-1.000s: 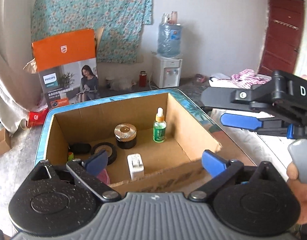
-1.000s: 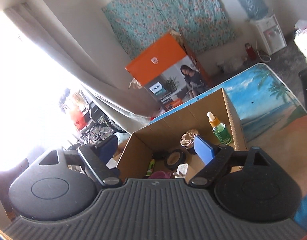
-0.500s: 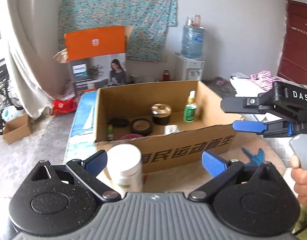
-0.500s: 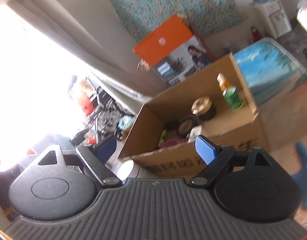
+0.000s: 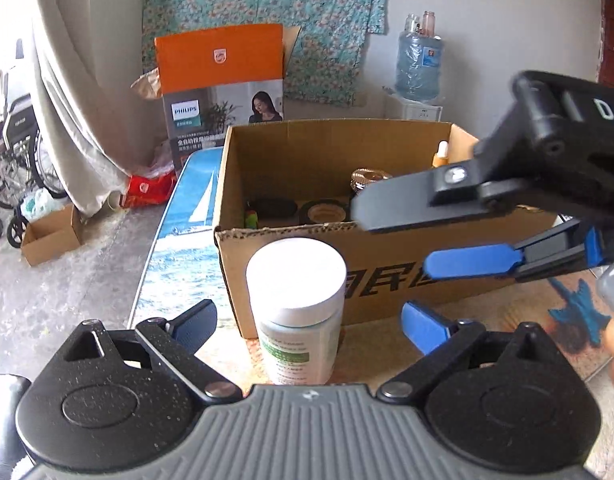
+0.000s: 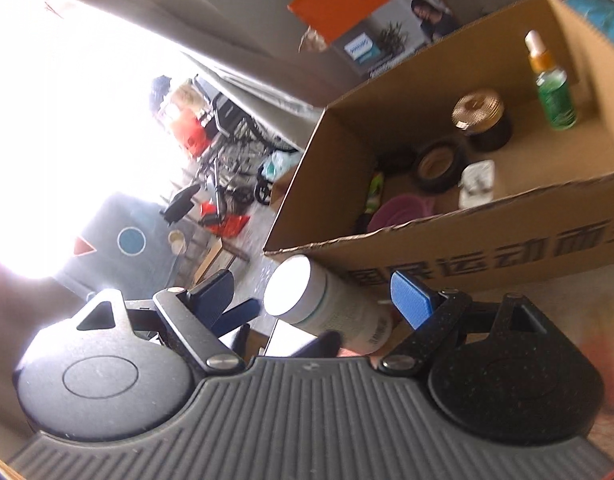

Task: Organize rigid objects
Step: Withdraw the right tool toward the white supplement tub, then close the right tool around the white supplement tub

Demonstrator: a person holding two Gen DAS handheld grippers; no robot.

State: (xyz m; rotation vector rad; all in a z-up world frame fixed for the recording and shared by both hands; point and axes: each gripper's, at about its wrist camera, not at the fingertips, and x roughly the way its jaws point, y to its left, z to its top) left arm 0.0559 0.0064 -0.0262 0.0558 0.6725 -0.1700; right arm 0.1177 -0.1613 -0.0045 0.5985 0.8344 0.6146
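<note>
A white-lidded jar (image 5: 297,308) with a green label stands on the table in front of the cardboard box (image 5: 387,276). My left gripper (image 5: 309,322) is open with the jar between its fingers, not touching. My right gripper (image 6: 311,298) is open; the jar (image 6: 327,304) lies between its fingers too. In the left wrist view the right gripper (image 5: 407,236) reaches in from the right, just above and right of the jar. The box holds a green dropper bottle (image 6: 553,88), a gold-lidded jar (image 6: 481,118), a tape roll (image 6: 439,164) and a white plug (image 6: 477,182).
The box stands on a table with a sea-print top (image 5: 183,236). An orange Philips carton (image 5: 223,92) and a water dispenser (image 5: 419,68) stand behind by the wall. A small carton (image 5: 51,236) and a wheelchair (image 5: 11,160) are on the floor at left.
Both grippers pulled back from over the box and came down in front of it. The white-lidded jar now sits between the left fingers, and the right gripper has closed in from the right.
</note>
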